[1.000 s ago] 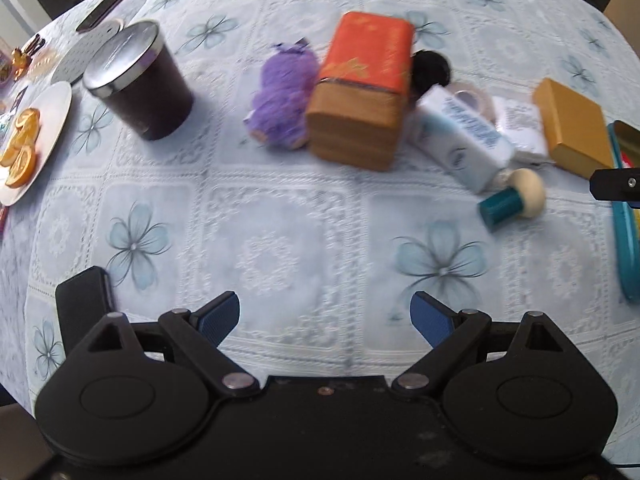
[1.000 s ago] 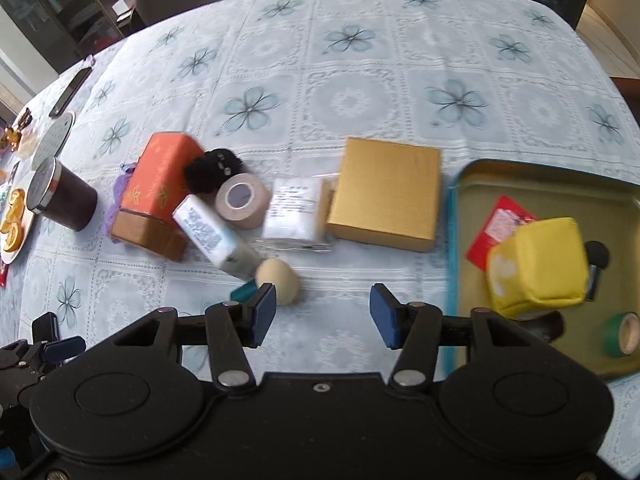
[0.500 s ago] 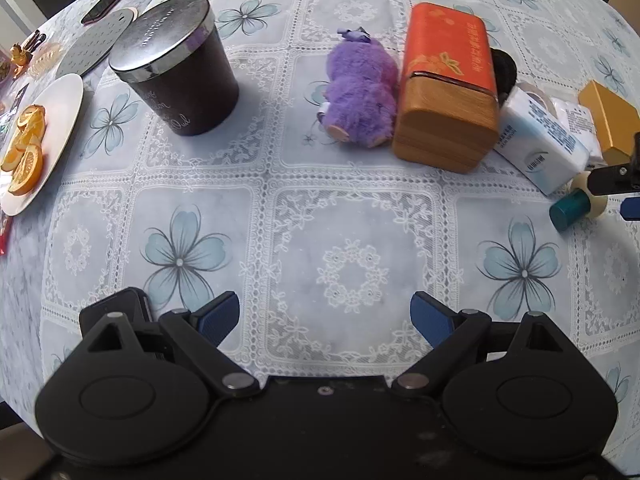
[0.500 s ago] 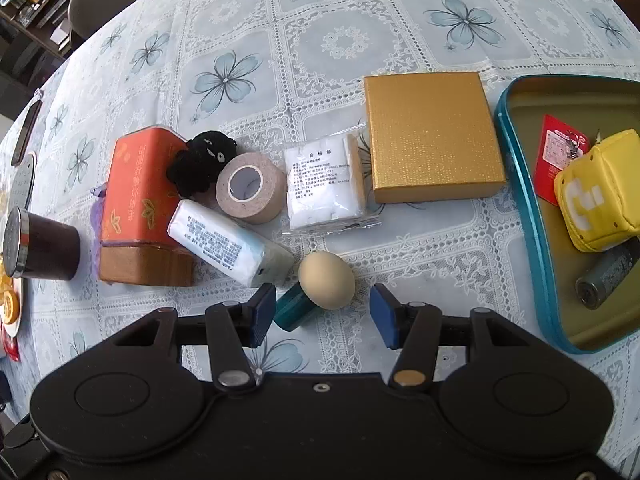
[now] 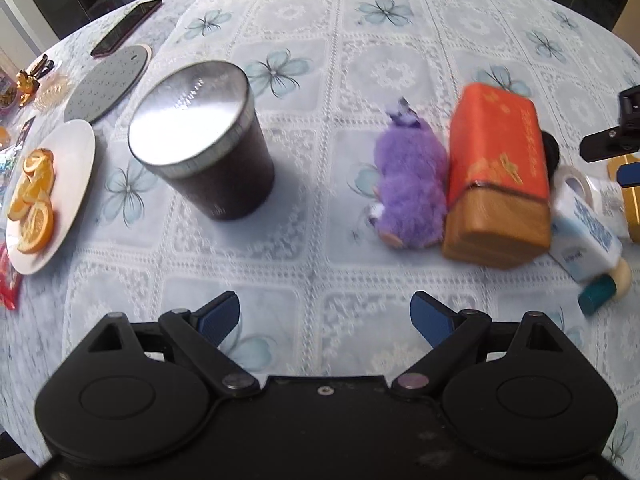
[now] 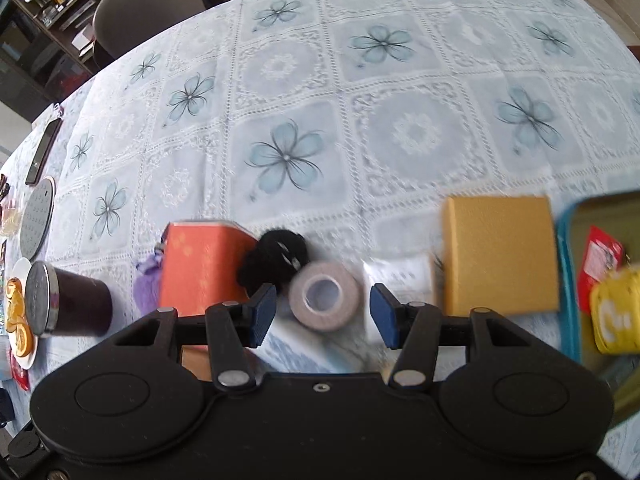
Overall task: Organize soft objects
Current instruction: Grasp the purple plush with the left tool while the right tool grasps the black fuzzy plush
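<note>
A purple plush toy [image 5: 410,196] lies on the tablecloth against an orange box [image 5: 496,184]. My left gripper [image 5: 325,314] hovers open and empty short of it, nearer the camera. In the right wrist view a black plush [image 6: 278,260] leans on the orange box [image 6: 200,268], beside a beige tape roll [image 6: 324,300]. My right gripper [image 6: 323,315] is open above that roll with nothing gripped. A yellow soft pouch [image 6: 616,312] lies in the teal tray [image 6: 566,264] at the right. Only a sliver of the purple plush [image 6: 148,288] shows there.
A dark lidded jar [image 5: 204,140] stands left of the purple toy; a plate of orange slices [image 5: 36,196], a grey coaster [image 5: 108,84] and a phone [image 5: 126,28] lie further left. A gold box [image 6: 500,256], white packet [image 6: 404,280], tissue pack [image 5: 588,236] and teal-handled sponge [image 5: 604,284] crowd the right.
Both views have slid across the table: the jar and purple toy moved right and nearer in the left view; the right gripper moved forward over the tape roll. Both jaws kept their width.
</note>
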### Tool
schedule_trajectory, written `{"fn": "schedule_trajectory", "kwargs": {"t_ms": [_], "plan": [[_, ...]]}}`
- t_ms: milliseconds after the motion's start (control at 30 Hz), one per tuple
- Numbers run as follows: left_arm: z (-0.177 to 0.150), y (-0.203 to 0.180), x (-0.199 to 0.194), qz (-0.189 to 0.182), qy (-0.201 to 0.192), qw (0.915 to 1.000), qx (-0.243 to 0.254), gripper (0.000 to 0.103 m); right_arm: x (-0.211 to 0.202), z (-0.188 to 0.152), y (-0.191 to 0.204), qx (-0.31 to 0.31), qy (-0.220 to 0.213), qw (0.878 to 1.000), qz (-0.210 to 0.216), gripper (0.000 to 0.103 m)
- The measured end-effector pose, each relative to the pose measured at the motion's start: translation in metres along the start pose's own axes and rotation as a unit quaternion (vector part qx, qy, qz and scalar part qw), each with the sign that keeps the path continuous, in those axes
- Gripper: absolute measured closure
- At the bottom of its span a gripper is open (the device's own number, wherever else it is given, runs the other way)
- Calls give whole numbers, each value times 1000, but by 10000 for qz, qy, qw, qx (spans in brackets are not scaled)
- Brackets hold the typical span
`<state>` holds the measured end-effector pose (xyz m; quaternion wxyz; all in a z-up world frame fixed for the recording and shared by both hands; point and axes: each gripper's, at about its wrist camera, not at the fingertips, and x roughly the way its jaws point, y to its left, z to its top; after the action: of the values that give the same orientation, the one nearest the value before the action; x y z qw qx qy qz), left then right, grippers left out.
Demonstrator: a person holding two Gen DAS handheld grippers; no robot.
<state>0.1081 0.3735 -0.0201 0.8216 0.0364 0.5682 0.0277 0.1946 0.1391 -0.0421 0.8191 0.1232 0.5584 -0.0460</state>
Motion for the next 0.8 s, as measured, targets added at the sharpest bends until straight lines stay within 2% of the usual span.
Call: {"fn": "schedule_trajectory", "kwargs": {"t_ms": [167, 500, 633, 800], "plan": [[8, 10, 3, -21, -24, 9999, -152, 11, 23, 21, 15, 2, 169, 9999, 22, 51], [16, 10, 14, -64, 14, 9999, -117, 11, 59, 35, 24, -66, 618, 9980, -147, 51], [25, 6, 17, -123, -43, 9999, -57, 11, 67, 37, 30, -309, 811, 9962, -111, 64], [36, -1, 22, -195, -123, 9997, 6, 11, 59, 44, 39, -696, 617, 9953, -255, 65]]}}
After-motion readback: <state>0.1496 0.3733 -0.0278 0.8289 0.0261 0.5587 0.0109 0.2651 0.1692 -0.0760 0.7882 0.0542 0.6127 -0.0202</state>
